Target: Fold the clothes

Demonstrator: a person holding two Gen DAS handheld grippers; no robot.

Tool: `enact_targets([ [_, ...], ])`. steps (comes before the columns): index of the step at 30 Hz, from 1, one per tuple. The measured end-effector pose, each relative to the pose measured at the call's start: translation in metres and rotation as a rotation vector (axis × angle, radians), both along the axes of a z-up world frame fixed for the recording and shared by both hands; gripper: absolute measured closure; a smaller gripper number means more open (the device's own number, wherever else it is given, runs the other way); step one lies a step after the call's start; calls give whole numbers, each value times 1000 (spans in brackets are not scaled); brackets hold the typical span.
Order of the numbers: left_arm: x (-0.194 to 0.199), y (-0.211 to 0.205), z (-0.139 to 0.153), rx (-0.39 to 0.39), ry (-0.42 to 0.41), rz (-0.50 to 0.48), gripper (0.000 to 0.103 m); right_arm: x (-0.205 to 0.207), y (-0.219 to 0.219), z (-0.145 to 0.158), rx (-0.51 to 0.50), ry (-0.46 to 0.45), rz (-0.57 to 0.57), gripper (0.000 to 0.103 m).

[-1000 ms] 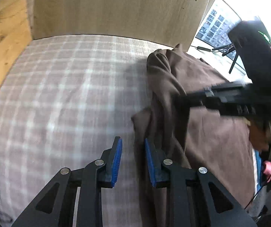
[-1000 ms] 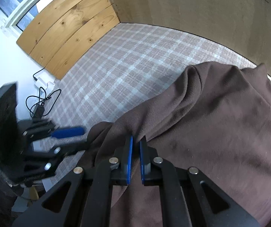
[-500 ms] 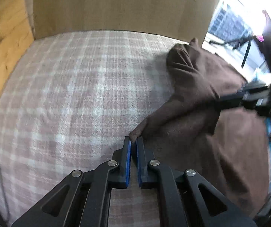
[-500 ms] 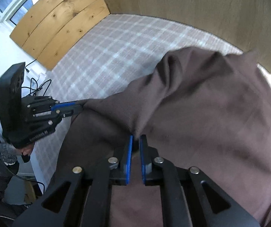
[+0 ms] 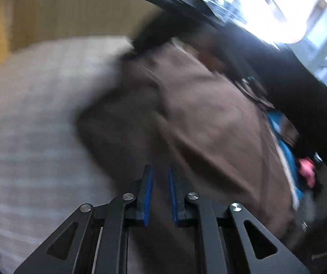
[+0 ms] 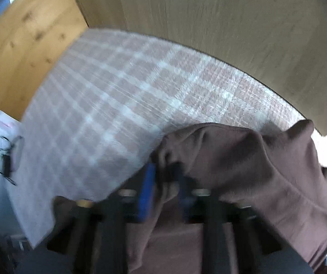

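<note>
A: While the bed [image 6: 118,91] carries the brown garment [image 6: 266,171] heaped toward one side, what's the risk?
B: Lopsided bunching. Right tongs [image 6: 163,171] are clenched on one fold, left tongs [image 5: 159,167] parted, gripping nothing.
A: What changed?
B: Garment lay more spread. Left tongs were pinched shut by its corner.

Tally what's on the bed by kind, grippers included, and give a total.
Brown garment: 1
Checked bedcover: 1
Grippers: 2, left gripper and right gripper
Total: 4
</note>
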State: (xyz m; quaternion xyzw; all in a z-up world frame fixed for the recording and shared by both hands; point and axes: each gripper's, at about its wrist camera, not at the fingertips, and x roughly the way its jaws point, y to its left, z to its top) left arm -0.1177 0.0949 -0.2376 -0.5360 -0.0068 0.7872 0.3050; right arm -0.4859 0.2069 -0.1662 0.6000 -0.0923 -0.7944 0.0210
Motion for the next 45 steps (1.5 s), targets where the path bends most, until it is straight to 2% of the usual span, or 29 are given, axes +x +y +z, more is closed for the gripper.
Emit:
enact_targets([
  [4, 19, 16, -28, -21, -72, -74, 91, -1, 10, 0, 26, 65, -56, 99],
  [7, 30, -14, -15, 0, -57, -10, 91, 22, 1, 24, 23, 132, -20, 97],
  [11, 58, -71, 7, -16, -44, 121, 92, 86, -8, 82, -116, 225, 44, 96],
  [16, 130, -92, 22, -61, -34, 186, 92, 234, -28, 120, -109, 225, 151, 95],
  [20, 170, -81, 15, -58, -41, 230, 92, 359, -35, 93, -111, 143, 98, 95],
  [23, 180, -63, 8, -90, -31, 236, 91, 433, -44, 52, -129, 52, 14, 95],
  [25, 182, -55, 3, -156, -13, 241, 90, 465, -56, 37, -53, 18, -2, 95],
  [27, 184, -59, -2, -188, -29, 260, 90, 493, -61, 35, 17, 16, -36, 95],
  [28, 185, -61, -5, -200, -39, 271, 88, 511, -59, 36, 32, 24, -87, 93],
  [29, 186, -65, -6, -204, -45, 274, 89, 528, -55, 37, 22, 33, -163, 82],
  [30, 188, -69, -7, -202, -48, 272, 88, 543, -50, 37, -5, 36, -238, 75],
  [31, 189, -71, -8, -200, -50, 269, 86, 553, -49, 35, -27, 36, -293, 71],
  [34, 190, -75, -12, -209, -63, 251, 85, 565, -58, 28, -36, 30, -388, 71],
  [37, 191, -75, -16, -209, -66, 224, 84, 567, -78, 22, 22, 17, -393, 71],
  [40, 191, -78, -19, -198, -69, 211, 81, 565, -90, 9, 116, -45, -408, 71],
  [45, 194, -77, -23, -190, -78, 178, 79, 562, -92, 4, 103, -33, -445, 71],
])
